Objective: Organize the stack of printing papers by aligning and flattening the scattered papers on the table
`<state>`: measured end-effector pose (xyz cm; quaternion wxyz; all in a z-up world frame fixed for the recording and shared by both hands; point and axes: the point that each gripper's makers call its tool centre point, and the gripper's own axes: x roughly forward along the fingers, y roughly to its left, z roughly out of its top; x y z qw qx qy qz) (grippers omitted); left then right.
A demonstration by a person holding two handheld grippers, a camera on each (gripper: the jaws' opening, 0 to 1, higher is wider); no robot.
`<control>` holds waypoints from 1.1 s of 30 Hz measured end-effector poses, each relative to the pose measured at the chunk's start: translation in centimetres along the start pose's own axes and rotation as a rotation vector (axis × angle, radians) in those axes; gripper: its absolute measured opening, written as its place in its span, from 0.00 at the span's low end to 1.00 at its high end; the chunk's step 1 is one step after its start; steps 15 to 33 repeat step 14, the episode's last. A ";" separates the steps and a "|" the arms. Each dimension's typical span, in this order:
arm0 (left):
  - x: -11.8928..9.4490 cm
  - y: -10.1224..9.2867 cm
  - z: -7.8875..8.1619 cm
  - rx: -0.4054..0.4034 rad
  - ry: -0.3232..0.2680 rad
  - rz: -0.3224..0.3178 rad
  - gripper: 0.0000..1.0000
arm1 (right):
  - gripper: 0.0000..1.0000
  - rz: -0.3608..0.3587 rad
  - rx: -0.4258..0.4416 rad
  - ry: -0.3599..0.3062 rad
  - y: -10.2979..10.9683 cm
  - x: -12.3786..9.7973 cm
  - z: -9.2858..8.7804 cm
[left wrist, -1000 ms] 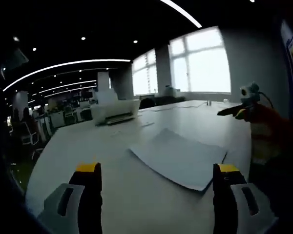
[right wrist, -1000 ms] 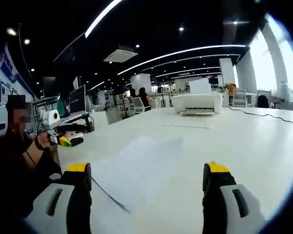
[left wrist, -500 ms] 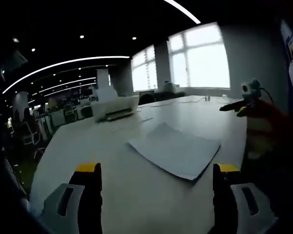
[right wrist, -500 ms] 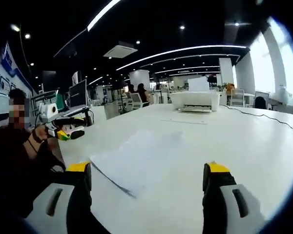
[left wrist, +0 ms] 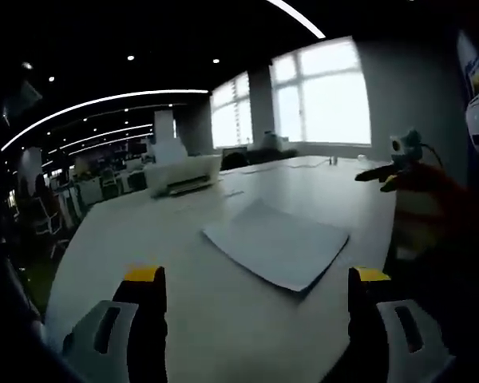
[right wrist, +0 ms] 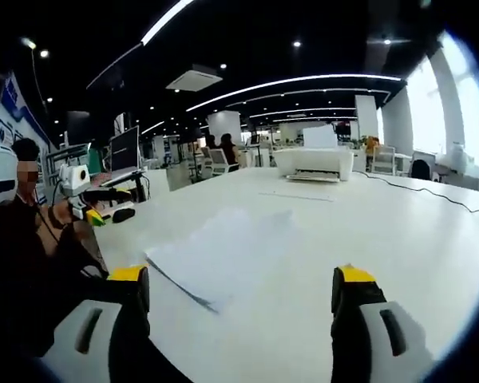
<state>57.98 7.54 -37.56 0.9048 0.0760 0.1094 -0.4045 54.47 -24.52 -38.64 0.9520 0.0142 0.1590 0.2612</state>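
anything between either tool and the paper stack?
Nothing visible. In the left gripper view, bare table runs from the open left tool to the paper stack. In the right gripper view, the stack lies just ahead of the open right tool, toward its left jaw.

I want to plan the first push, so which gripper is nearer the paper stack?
Hard to call; neither touches it. The left gripper has the paper stack ahead, slightly right; the right gripper has it ahead, slightly left.
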 end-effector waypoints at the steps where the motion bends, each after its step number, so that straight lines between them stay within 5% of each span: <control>1: 0.0 -0.1 0.1 -0.001 -0.001 -0.003 0.97 | 0.90 0.002 0.003 0.001 0.0 0.0 -0.1; 33: -0.3 -0.4 0.1 0.006 0.002 -0.006 0.97 | 0.90 0.002 -0.001 -0.008 0.2 -0.1 0.2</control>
